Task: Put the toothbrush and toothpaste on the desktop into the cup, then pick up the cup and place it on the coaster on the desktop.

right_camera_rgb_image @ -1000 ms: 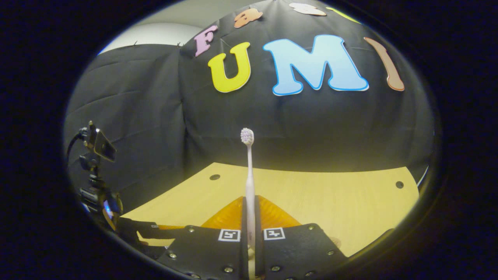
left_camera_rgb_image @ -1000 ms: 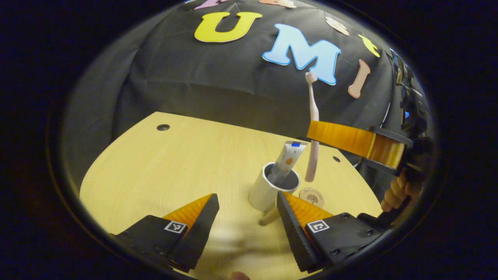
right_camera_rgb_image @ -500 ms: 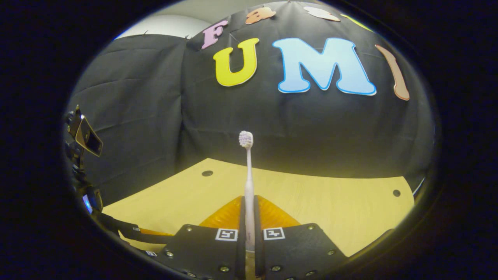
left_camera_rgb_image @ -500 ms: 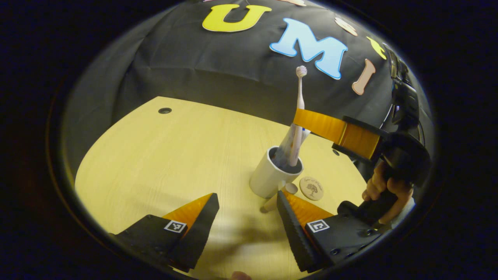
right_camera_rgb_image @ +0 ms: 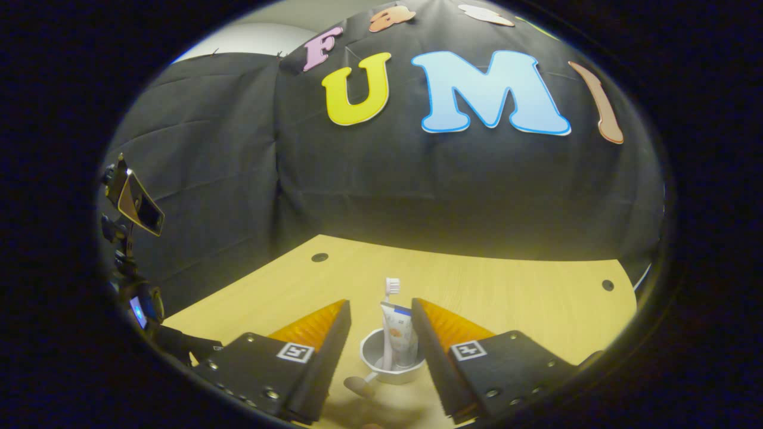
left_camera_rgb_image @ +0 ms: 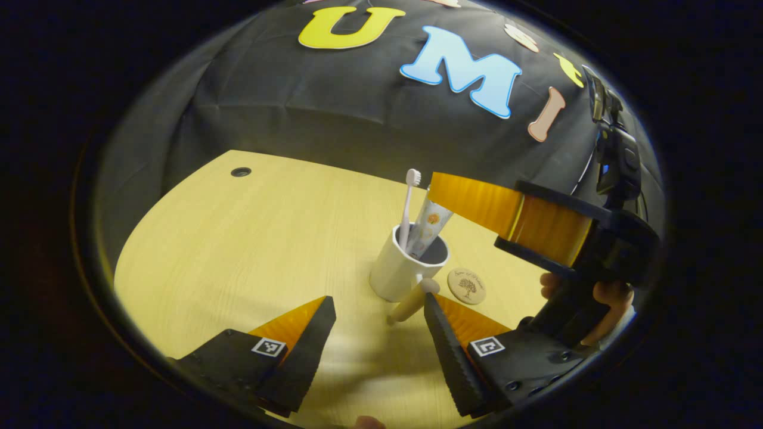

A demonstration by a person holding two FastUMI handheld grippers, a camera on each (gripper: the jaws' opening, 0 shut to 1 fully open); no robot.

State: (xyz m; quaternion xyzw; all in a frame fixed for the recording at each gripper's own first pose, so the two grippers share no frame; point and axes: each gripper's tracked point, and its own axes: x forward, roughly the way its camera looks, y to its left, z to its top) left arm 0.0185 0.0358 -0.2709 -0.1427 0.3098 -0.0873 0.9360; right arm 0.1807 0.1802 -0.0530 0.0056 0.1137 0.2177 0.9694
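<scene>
With toothbrush (right_camera_rgb_image: 391,287) and toothpaste tube (right_camera_rgb_image: 400,333) upright in the white mug (right_camera_rgb_image: 381,370), your empty, wide-open right gripper (right_camera_rgb_image: 380,333) hangs directly above its rim, nearer than the left.

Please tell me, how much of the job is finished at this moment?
Done: the toothbrush and toothpaste stand in the cup. In hand: nothing; the right hand-held gripper is open above the cup, and the left hand-held gripper is open. Left: lifting the cup onto the coaster beside it.
</scene>
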